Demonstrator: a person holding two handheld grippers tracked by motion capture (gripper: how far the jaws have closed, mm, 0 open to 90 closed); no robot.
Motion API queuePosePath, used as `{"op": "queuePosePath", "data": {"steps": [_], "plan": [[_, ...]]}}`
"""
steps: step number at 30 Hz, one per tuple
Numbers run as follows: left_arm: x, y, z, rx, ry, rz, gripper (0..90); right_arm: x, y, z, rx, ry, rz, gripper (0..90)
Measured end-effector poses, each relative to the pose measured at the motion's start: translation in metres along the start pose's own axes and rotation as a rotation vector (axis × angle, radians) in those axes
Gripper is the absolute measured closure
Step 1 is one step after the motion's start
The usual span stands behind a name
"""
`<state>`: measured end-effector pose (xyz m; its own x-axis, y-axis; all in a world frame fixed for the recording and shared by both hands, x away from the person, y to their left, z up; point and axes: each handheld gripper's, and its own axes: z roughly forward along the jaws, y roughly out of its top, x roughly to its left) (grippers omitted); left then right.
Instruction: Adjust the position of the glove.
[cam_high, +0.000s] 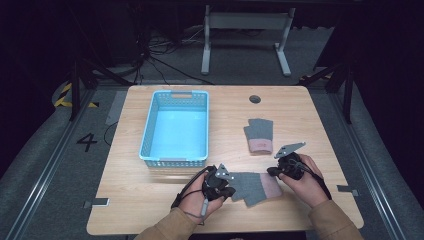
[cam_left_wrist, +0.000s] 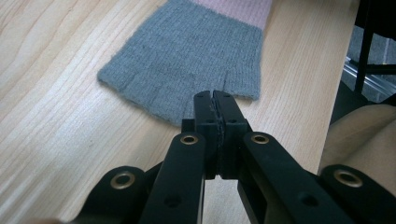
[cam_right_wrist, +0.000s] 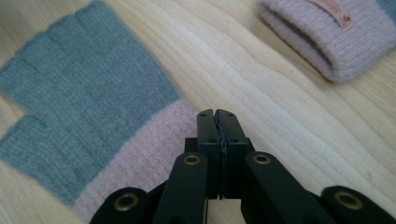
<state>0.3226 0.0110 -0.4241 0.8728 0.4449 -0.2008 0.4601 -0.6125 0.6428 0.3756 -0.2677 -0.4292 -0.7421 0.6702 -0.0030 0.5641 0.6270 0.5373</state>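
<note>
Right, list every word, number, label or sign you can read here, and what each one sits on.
"4": painted on the grey floor left of the table.
Small tag on the pink cuff of the far glove: something printed, too blurred to read.
Yellow-and-black hazard stripes on the floor: a marking, no text.
</note>
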Motion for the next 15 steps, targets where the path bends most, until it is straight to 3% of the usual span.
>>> {"op": "queuePosePath", "data": {"steps": [9,13,15], "plan": [[0.003,0.001,-0.004,-0.009,0.002,-0.005,89.7,0.009,-0.007,-0.005,0.006,0.006,-0.012,90.0],[0.004,0.002,-0.005,-0.014,0.004,-0.004,89.4,0.010,-0.007,-0.007,-0.009,0.002,-0.007,90.0],[0.005,0.002,-0.006,-0.015,0.003,-0.008,88.9,0.008,-0.006,-0.013,-0.044,-0.003,0.002,90.0]]}}
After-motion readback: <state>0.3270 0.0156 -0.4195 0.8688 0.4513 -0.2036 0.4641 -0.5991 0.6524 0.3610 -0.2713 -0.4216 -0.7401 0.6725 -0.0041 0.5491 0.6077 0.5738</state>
